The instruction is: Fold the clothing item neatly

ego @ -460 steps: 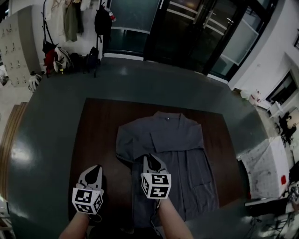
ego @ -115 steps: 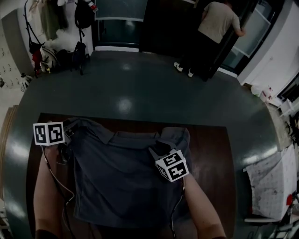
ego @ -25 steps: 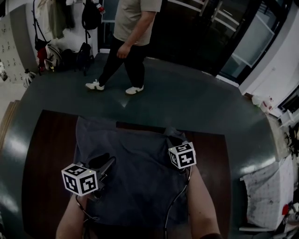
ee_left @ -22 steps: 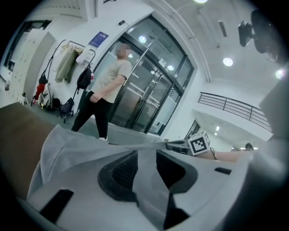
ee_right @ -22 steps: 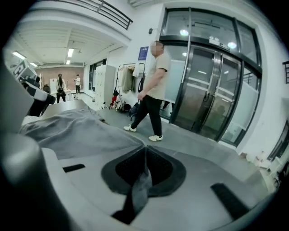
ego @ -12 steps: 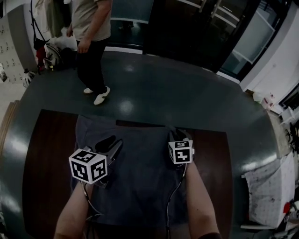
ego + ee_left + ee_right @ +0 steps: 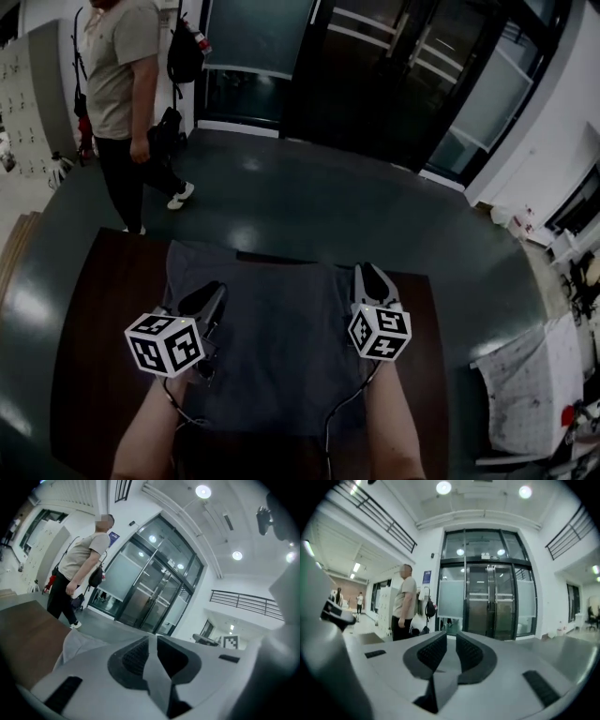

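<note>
A grey garment (image 7: 272, 347) lies folded into a rough rectangle on the dark brown table (image 7: 103, 328); its far left corner (image 7: 77, 641) also shows in the left gripper view. My left gripper (image 7: 212, 292) hangs over the garment's left part, lifted off the cloth and pointing nearly level. Its jaws (image 7: 152, 639) have just been closing and stand a narrow gap apart with nothing between them. My right gripper (image 7: 367, 269) is raised over the far right corner. Its jaws (image 7: 451, 637) have also just been closing to a narrow gap, and they are empty.
A person (image 7: 122, 103) in a beige shirt stands on the floor beyond the table's far left corner, near hung bags. Glass doors (image 7: 375, 75) close off the far side. A white cloth-covered surface (image 7: 520, 384) is to the right of the table.
Both grippers have lifted up off the garment, the right one more. The person has walked from the middle of the floor to the far left.
</note>
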Demonstrator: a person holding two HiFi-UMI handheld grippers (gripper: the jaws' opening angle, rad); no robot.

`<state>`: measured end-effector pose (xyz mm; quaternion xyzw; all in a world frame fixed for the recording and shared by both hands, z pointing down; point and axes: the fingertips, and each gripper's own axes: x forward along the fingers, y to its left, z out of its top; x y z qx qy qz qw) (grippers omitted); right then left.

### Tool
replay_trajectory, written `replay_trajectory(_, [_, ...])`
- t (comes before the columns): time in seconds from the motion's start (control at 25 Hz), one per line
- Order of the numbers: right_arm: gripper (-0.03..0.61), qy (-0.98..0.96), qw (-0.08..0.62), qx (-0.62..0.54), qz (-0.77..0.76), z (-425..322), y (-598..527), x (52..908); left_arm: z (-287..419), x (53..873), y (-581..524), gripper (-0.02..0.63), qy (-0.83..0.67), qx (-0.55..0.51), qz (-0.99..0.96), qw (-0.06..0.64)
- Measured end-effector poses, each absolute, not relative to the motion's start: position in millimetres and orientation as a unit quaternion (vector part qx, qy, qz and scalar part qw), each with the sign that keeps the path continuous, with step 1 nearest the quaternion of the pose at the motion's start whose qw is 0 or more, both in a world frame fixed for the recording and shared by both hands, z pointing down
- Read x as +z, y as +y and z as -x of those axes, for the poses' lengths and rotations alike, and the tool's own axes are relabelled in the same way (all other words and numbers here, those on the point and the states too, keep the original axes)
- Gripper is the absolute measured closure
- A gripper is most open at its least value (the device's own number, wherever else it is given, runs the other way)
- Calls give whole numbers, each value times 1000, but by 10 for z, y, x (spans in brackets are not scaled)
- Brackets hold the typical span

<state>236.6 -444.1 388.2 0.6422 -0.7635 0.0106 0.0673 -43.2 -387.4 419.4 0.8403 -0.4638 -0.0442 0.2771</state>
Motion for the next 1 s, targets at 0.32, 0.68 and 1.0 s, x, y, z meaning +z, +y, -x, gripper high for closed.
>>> replay_trajectory(0.32, [582,-777,-77,-13,-624,-1746,-2839,2964,647,3737,-2781,604,-471,-66,-848,234])
replay_trajectory(0.68, [591,-768,-132,-10,-626,-1476,-1528,2975,672,3247,-1676,604,-486,-57,-863,126])
replay_trajectory(1.0, [591,-805,-114,-28,-581,-1569,-417,2942,307,3178,-503,606,-507,-51,-854,102])
